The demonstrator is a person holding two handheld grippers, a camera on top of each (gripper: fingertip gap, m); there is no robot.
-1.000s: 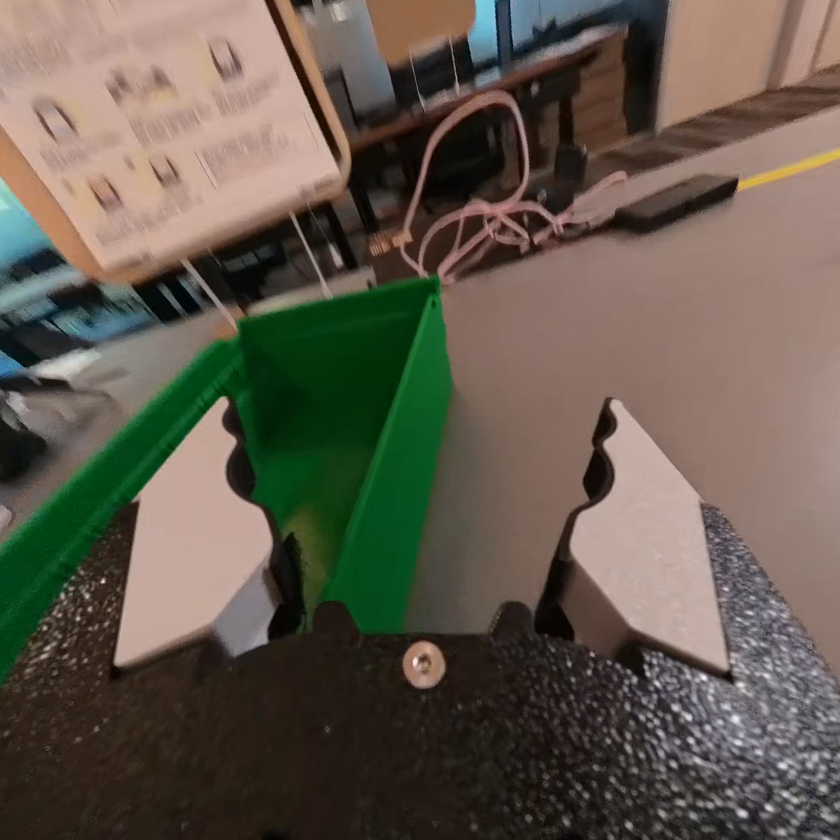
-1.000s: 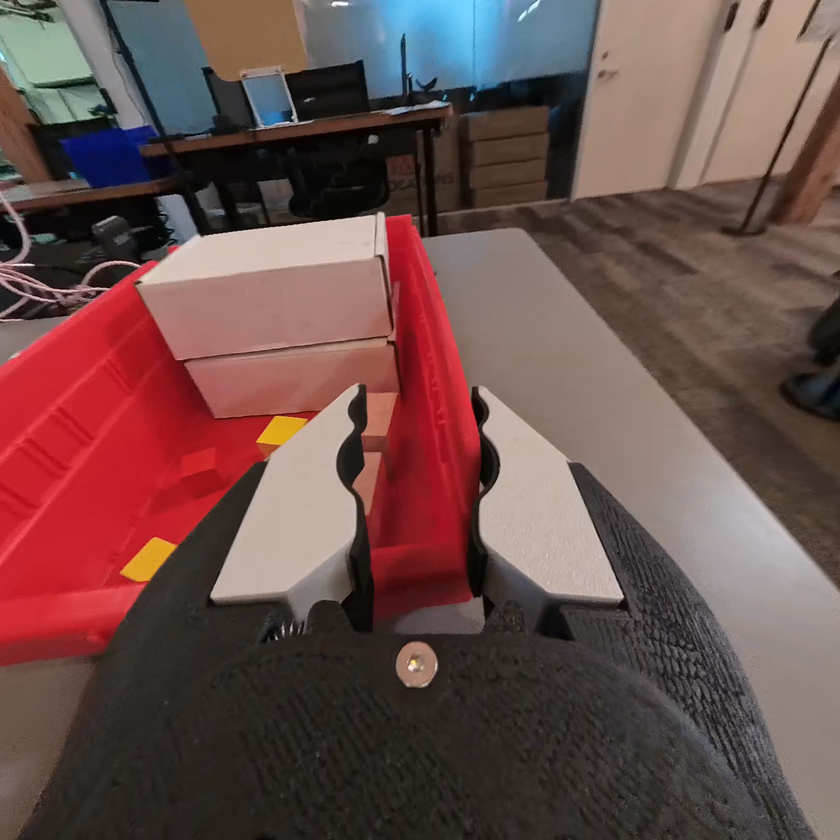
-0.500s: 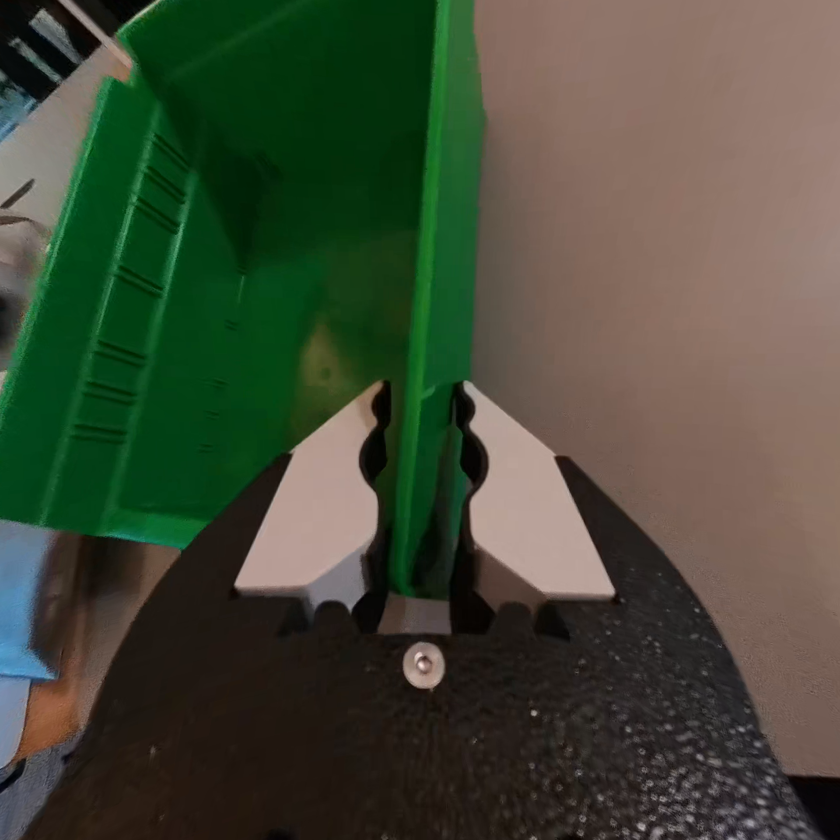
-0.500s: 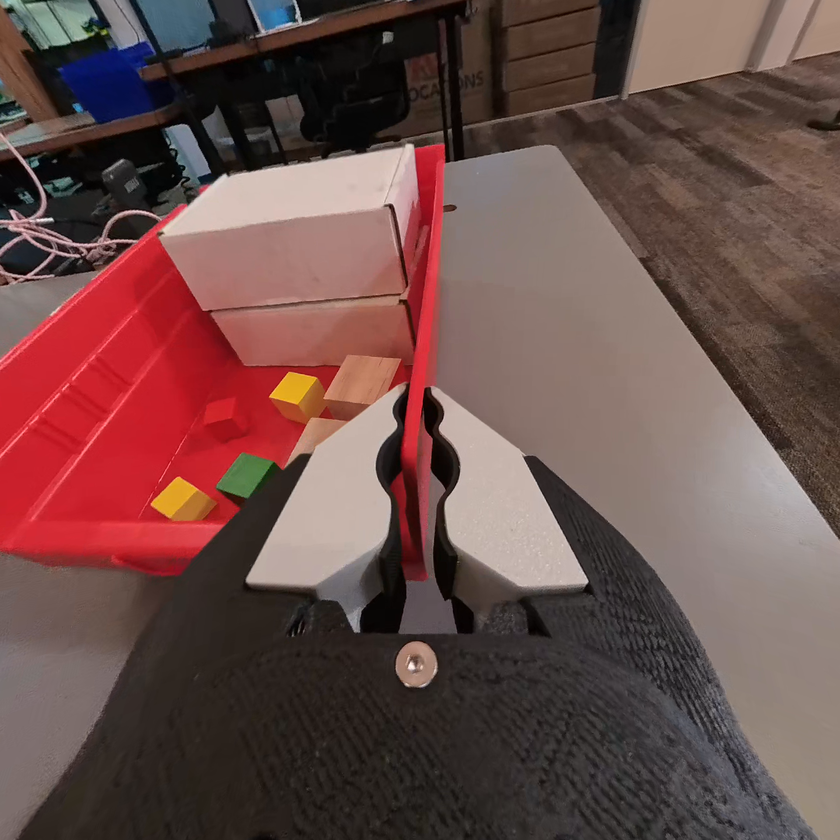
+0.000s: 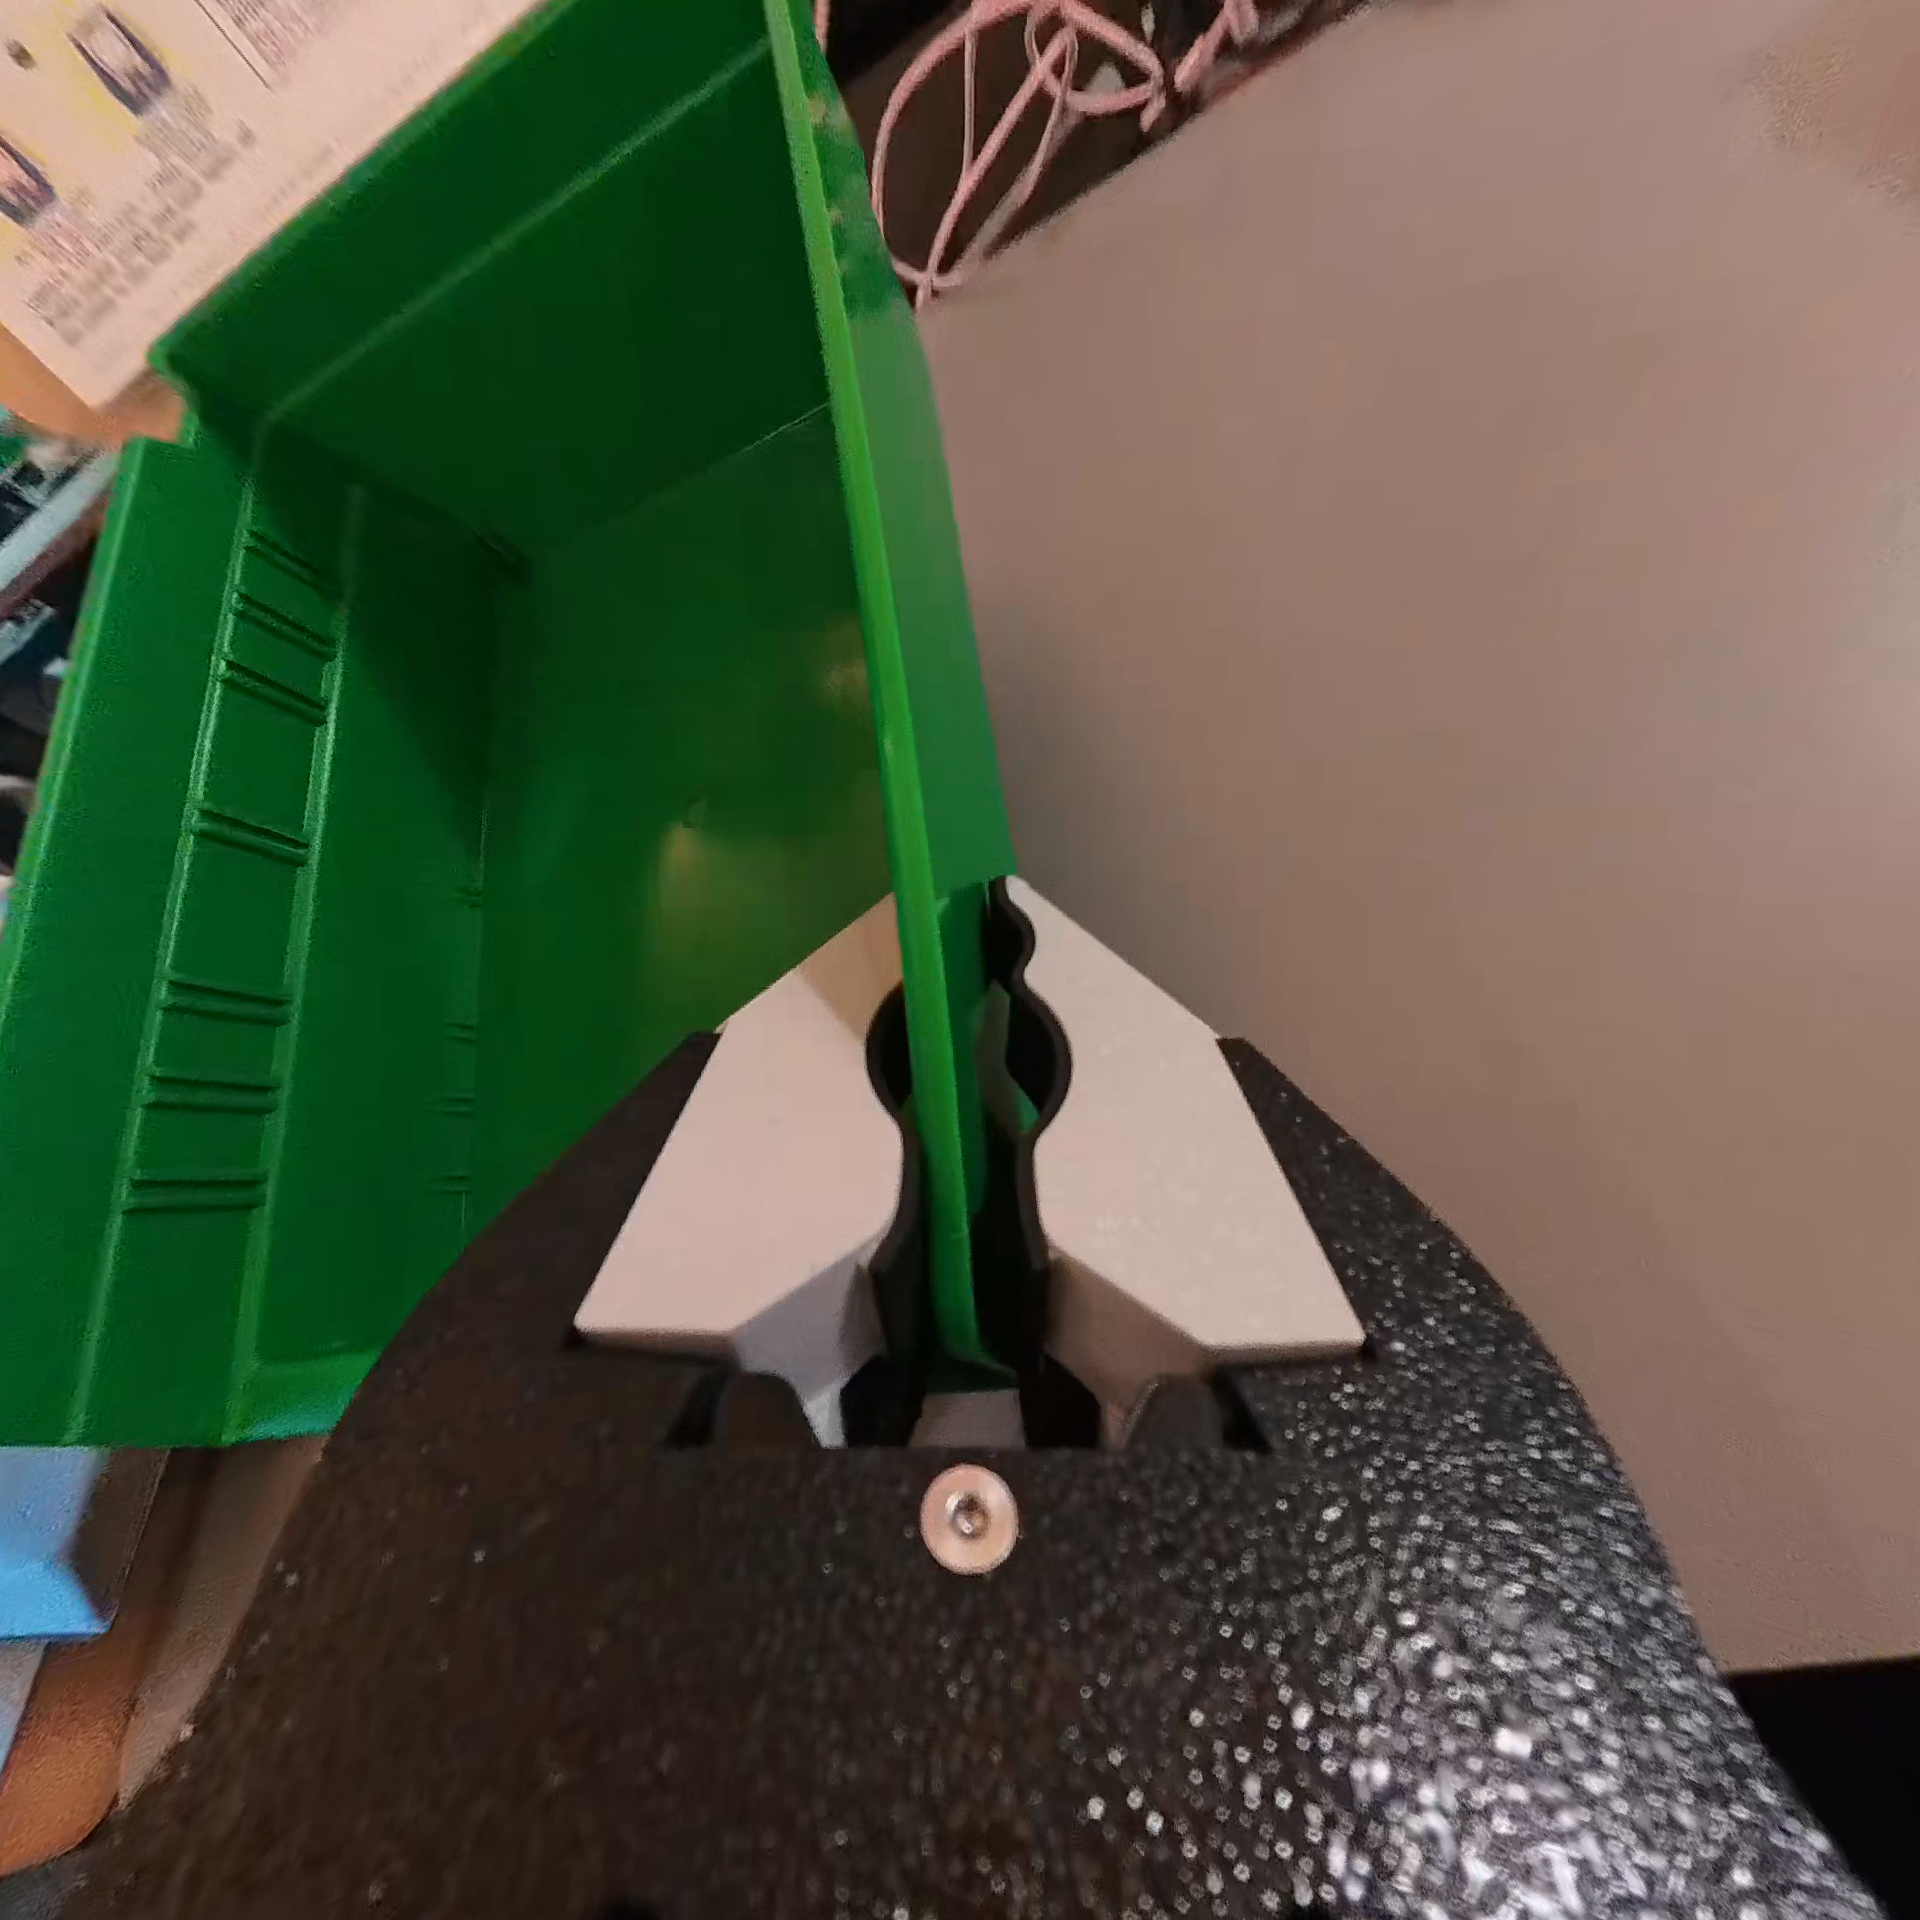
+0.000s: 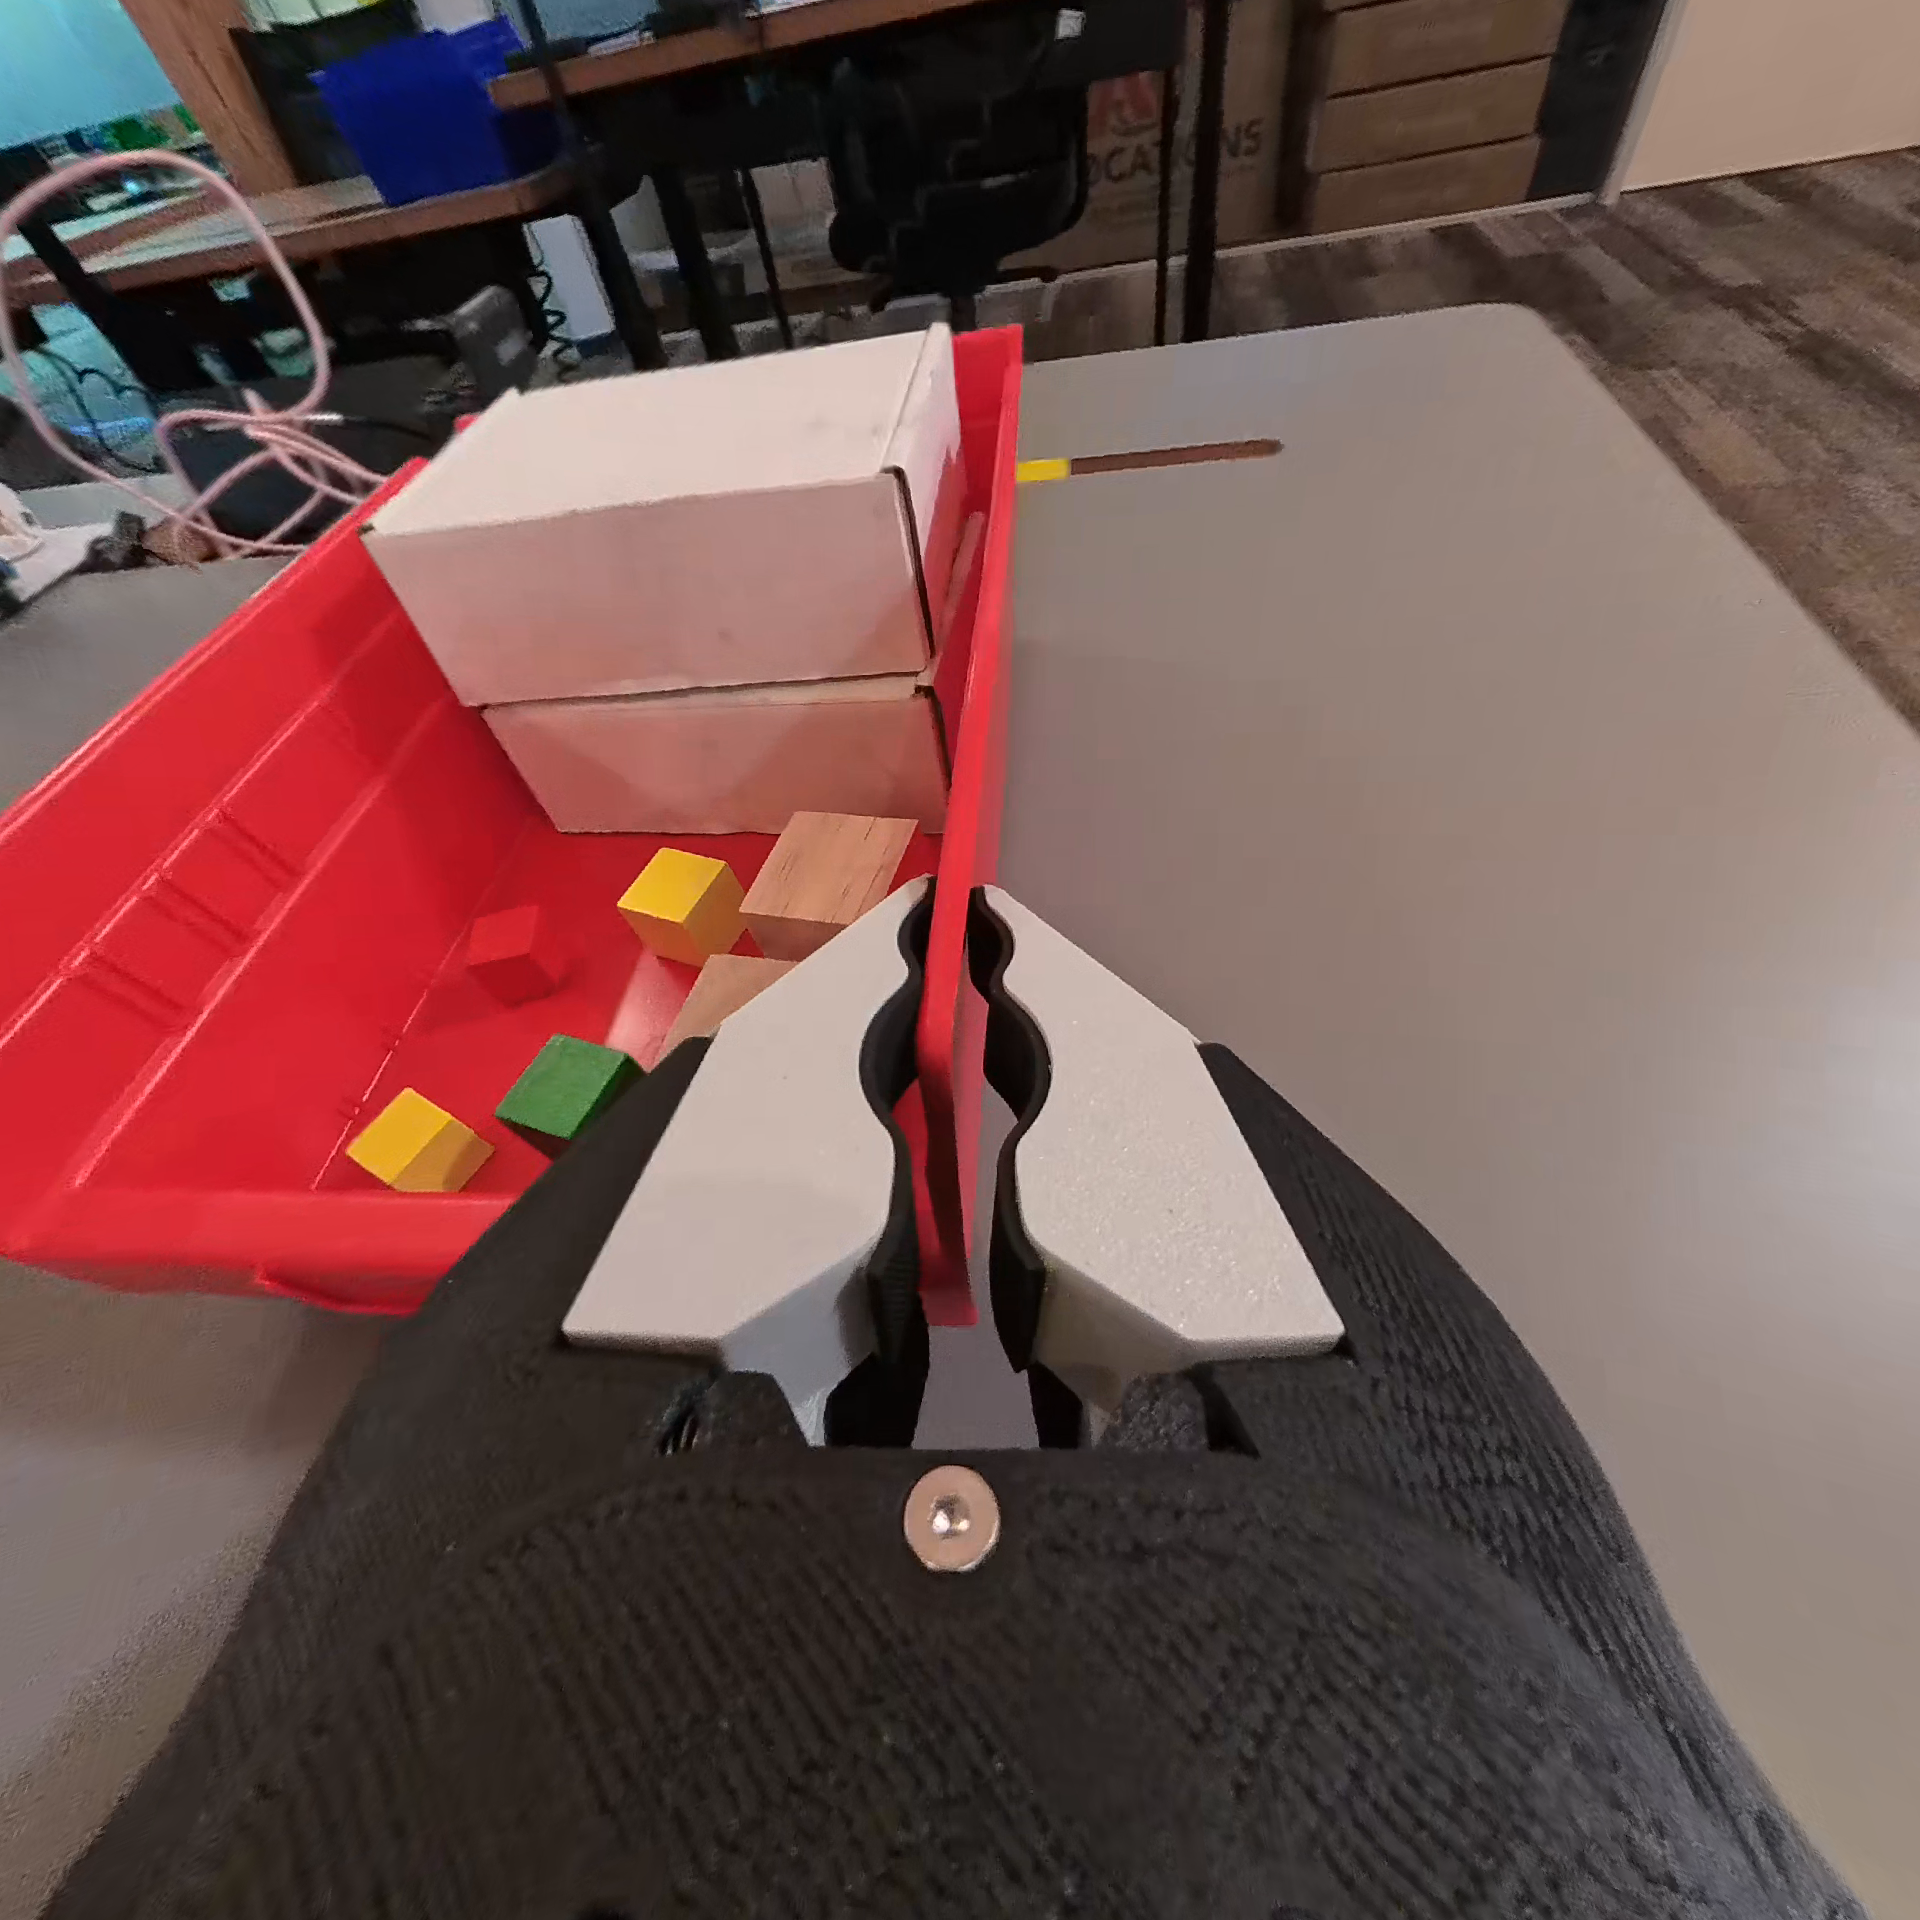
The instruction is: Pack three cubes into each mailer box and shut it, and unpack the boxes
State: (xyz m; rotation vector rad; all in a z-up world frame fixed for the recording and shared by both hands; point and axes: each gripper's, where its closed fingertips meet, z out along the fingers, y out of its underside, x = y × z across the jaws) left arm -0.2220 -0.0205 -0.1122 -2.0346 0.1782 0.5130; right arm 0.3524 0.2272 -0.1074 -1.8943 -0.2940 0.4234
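My left gripper (image 5: 956, 1049) is shut on the right wall of a green bin (image 5: 436, 727), which is empty inside and looks tipped up off the grey table (image 5: 1455, 727). My right gripper (image 6: 951, 1049) is shut on the right wall of a red bin (image 6: 208, 935). In the red bin two white mailer boxes (image 6: 665, 540) are stacked and closed at the far end. Loose cubes lie on its floor: two yellow (image 6: 681, 899), one red (image 6: 514, 951), one green (image 6: 566, 1086) and two plain wooden ones (image 6: 826, 878).
Pink cables (image 5: 987, 135) lie past the table's far edge. A printed board (image 5: 114, 156) stands behind the green bin. A thin stick with a yellow tip (image 6: 1143, 462) lies on the table (image 6: 1455, 831) beyond the red bin. Desks and cardboard boxes stand in the background. The gap from one gripper's tips to the other's is roughly 65 cm.
Both grippers went from open around their bin's wall to shut on it. The green bin has since tipped up and come closer; the red bin has shifted slightly in view.
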